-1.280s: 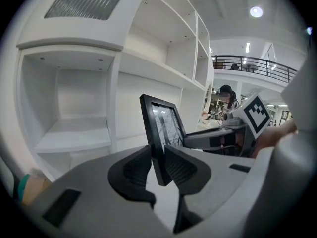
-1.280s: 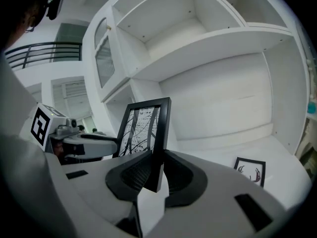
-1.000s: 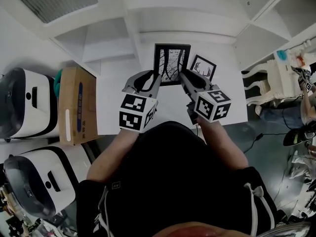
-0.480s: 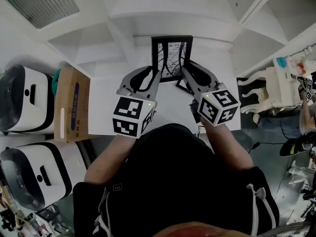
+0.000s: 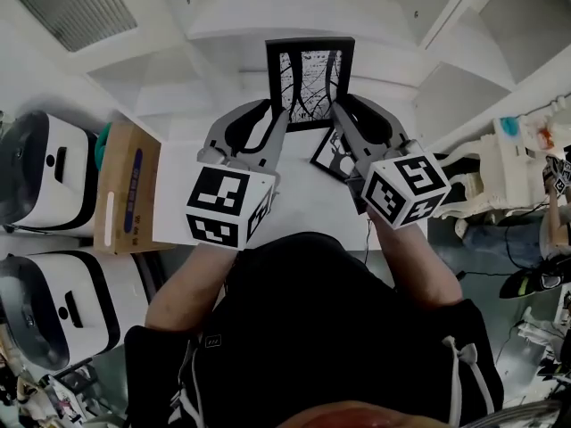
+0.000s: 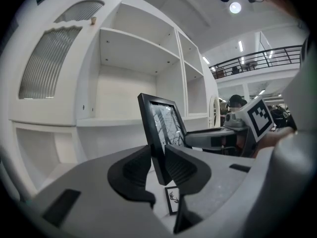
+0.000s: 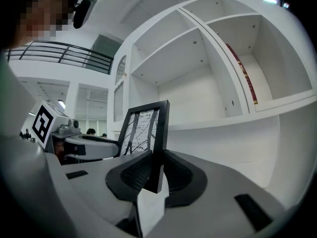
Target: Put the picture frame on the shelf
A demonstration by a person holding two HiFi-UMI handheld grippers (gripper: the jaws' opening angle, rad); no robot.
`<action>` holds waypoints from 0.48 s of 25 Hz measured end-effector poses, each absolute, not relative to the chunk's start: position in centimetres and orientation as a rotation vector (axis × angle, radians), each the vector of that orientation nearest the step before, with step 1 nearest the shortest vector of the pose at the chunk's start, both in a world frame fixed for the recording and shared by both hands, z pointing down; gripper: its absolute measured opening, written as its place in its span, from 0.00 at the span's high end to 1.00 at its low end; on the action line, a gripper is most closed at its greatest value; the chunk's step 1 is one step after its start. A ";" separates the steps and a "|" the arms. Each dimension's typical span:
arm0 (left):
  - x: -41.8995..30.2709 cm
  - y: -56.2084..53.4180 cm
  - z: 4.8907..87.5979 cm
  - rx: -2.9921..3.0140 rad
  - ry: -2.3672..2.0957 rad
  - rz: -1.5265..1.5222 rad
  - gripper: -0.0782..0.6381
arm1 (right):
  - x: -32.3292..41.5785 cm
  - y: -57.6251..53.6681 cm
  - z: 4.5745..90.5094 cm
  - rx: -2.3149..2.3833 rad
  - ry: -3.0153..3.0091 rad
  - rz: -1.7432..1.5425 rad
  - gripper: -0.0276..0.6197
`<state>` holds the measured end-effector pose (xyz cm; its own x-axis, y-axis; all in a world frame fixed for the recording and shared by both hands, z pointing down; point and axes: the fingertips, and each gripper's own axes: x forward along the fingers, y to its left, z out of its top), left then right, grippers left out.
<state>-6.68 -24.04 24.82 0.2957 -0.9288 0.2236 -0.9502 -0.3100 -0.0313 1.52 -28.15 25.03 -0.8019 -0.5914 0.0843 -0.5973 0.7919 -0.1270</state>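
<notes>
Premises: a large indoor hall dressed as a domestic room. Evidence: a white shelf unit (image 6: 129, 43) with open compartments stands under a high ceiling carrying a round lamp (image 6: 235, 7), with a railed upper gallery (image 6: 257, 66) running behind it. Two white-and-black machines (image 5: 40, 172) and a cardboard box (image 5: 120, 185) stand beside the white table (image 5: 174, 199). Ornate white furniture (image 5: 495, 172) stands opposite.

No legible text anywhere. Cardboard box (image 5: 125, 185): blue print, too blurred to read. Cubes on left gripper (image 5: 273, 121) and right gripper (image 5: 344, 116): black-and-white square markers only. Red strip (image 7: 241, 73) on shelf upright (image 7: 224, 83): unreadable.
</notes>
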 end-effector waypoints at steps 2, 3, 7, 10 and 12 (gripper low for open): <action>-6.7 -24.0 24.1 2.477 -1.788 0.305 0.77 | 1.5 -28.1 24.3 0.994 -2.955 0.191 0.83; -6.7 -23.8 23.9 2.495 -1.792 0.306 0.77 | 1.5 -28.0 24.0 1.007 -2.964 0.175 0.83; -7.5 -24.2 22.6 2.540 -1.798 0.294 0.77 | 0.9 -28.1 23.0 1.054 -2.986 0.145 0.83; -8.5 -26.5 20.3 2.573 -1.788 0.279 0.77 | 0.0 -30.3 20.7 1.097 -2.989 0.127 0.83; -9.0 -27.5 19.2 2.593 -1.783 0.263 0.77 | -0.5 -31.1 19.5 1.116 -2.995 0.105 0.83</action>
